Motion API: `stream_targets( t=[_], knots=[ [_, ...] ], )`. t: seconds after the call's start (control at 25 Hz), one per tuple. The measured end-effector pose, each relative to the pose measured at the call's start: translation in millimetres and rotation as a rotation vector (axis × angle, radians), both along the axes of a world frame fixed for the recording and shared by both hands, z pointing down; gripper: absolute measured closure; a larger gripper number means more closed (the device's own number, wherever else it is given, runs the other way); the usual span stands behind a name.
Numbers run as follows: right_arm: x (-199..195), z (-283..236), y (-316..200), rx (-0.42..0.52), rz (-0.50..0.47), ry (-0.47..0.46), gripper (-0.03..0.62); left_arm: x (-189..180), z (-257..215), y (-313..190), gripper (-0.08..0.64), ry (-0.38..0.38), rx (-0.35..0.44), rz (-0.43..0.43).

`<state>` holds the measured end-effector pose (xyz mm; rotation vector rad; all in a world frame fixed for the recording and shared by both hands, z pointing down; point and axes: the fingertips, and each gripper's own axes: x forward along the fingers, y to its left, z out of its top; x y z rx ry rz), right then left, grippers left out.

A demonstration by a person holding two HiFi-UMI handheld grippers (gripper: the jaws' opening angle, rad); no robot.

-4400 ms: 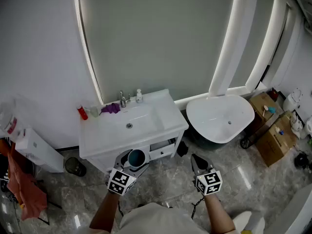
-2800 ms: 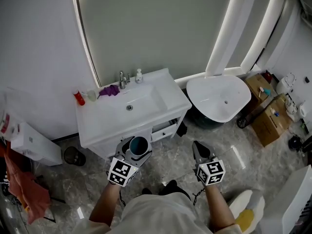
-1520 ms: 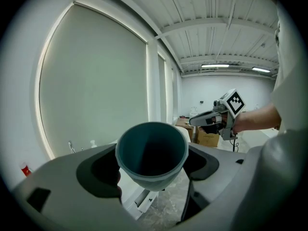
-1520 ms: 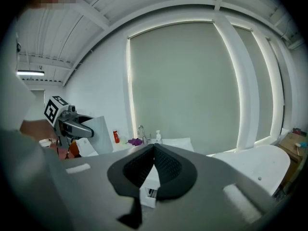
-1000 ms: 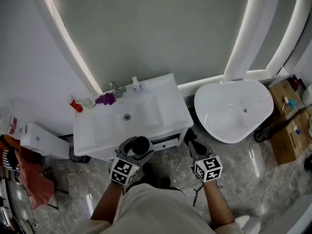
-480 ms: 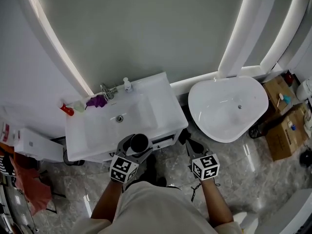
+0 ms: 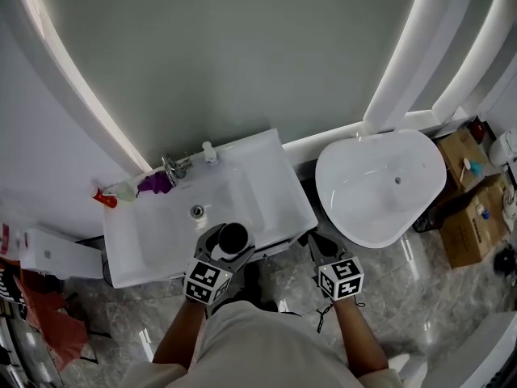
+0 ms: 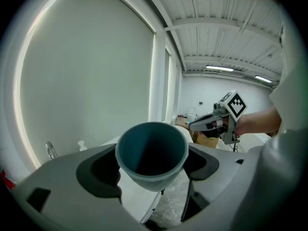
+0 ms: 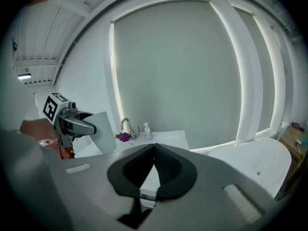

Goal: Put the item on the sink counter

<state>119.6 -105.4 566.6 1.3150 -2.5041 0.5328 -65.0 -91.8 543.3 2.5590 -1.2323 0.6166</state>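
A cup (image 7: 233, 238), white outside and teal inside (image 8: 151, 150), sits upright between the jaws of my left gripper (image 7: 225, 247), which is shut on its sides. In the head view it hovers at the front edge of the white sink counter (image 7: 270, 166), just ahead of the basin (image 7: 196, 214). From the right gripper view the same cup (image 9: 104, 131) shows its white side. My right gripper (image 7: 322, 246) is off to the right in front of the vanity, shut, jaws touching, with nothing between them (image 9: 154, 151).
Along the counter's back stand a faucet (image 7: 172, 166), a small soap bottle (image 7: 209, 152), a purple object (image 7: 153, 183), a clear cup (image 7: 124, 191) and a red item (image 7: 103, 198). A white bathtub (image 7: 380, 184) lies to the right, cardboard boxes (image 7: 464, 217) beyond it.
The vanity has come closer in the head view. The cup in the left gripper now sits over the counter's front edge. The right gripper keeps its place beside it.
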Motion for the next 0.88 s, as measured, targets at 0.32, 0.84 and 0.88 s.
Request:
stream_targets(
  t=[0.32,0.84,0.88],
  knots=[
    [-21.5,6.1,-62.7,-0.028,0.030,0.032,0.581,-19.9,10.0,-74.3,0.173,0.014,-0.022,0.039],
    [-44.6,28.5,-120.7,-0.097,0.073,0.104,0.581,-38.6,39.4,-158.2,0.173,0.032,-0.085,0.087],
    [-46.1,30.1,-123.6,-0.100,0.071,0.109,0.581,-38.3,42.2,-161.9,0.173,0.033,-0.089,0.088]
  ],
)
